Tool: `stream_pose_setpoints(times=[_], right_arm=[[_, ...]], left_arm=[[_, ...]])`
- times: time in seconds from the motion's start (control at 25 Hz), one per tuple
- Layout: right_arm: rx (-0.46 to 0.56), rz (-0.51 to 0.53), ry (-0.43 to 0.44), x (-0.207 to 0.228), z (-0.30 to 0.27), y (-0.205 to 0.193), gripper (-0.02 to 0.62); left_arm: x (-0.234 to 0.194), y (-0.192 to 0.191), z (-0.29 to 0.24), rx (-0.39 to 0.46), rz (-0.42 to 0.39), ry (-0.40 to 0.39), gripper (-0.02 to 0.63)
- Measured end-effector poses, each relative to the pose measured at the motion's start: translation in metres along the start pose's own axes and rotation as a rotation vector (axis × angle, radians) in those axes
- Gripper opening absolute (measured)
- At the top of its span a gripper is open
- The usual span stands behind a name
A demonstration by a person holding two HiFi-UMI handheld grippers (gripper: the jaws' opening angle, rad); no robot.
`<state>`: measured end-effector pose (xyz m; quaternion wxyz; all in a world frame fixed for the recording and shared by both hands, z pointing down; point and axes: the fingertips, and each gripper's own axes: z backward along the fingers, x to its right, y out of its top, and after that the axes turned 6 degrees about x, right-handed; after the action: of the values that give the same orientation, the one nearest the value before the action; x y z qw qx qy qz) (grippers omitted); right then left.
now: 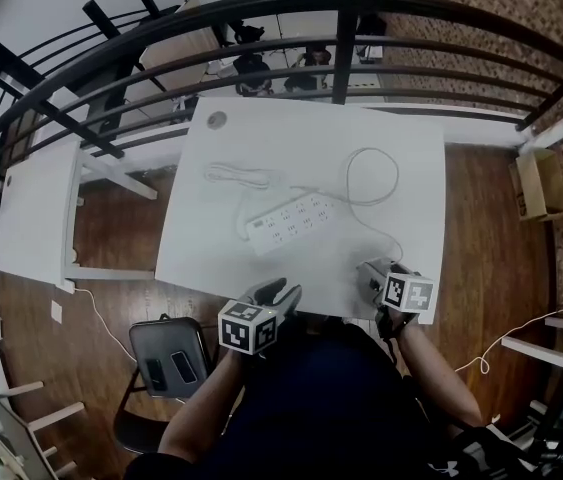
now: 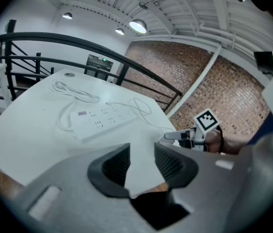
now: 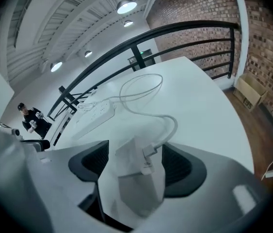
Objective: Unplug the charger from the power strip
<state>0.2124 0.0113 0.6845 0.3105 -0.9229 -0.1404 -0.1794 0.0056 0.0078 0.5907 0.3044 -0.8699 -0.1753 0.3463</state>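
The white power strip [image 1: 293, 219] lies in the middle of the white table [image 1: 401, 138], its own cord [image 1: 236, 176] coiled behind it. The thin charger cable [image 1: 371, 173] loops from beside the strip toward my right gripper [image 1: 373, 276] at the table's front right edge. In the right gripper view the white charger block [image 3: 138, 171] stands between the jaws with a gap on each side, its cable [image 3: 168, 123] plugged into its top, and the power strip [image 3: 96, 111] lies well behind. My left gripper [image 1: 276, 293] is open and empty over the front edge, the strip [image 2: 100, 121] ahead of it.
A black railing [image 1: 341, 43] curves round the table's far side. A second white table [image 1: 36, 208] stands to the left, a dark stool [image 1: 166, 353] with small devices on it at the front left, and a cardboard box [image 1: 539, 183] on the floor to the right.
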Motion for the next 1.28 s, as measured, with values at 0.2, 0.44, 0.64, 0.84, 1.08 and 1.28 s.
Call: stream_pose_setpoints(times=[0.2, 0.44, 0.64, 0.84, 1.08, 1.28], right_arm=[[0.033, 0.034, -0.02, 0.004, 0.018, 0.012, 0.339], [0.186, 0.157, 0.01, -0.018, 0.05, 0.057, 0.319], [0.258, 0.196, 0.164, -0.059, 0.075, 0.086, 0.269], [0.317, 0.252, 0.377, -0.111, 0.099, 0.093, 0.061], [0.391, 0.342, 0.466, -0.148, 0.114, 0.098, 0.011], [0.476, 0.455, 0.487, -0.181, 0.139, 0.11, 0.011]], left_arm=[[0.011, 0.009, -0.003, 0.023, -0.01, 0.001, 0.158], [0.029, 0.018, -0.003, 0.068, -0.019, 0.001, 0.158], [0.052, 0.031, 0.002, 0.125, -0.016, 0.008, 0.158], [0.068, 0.051, 0.022, 0.243, -0.001, 0.05, 0.143], [0.07, 0.067, 0.053, 0.35, -0.026, 0.087, 0.092], [0.074, 0.082, 0.062, 0.391, -0.055, 0.073, 0.081]])
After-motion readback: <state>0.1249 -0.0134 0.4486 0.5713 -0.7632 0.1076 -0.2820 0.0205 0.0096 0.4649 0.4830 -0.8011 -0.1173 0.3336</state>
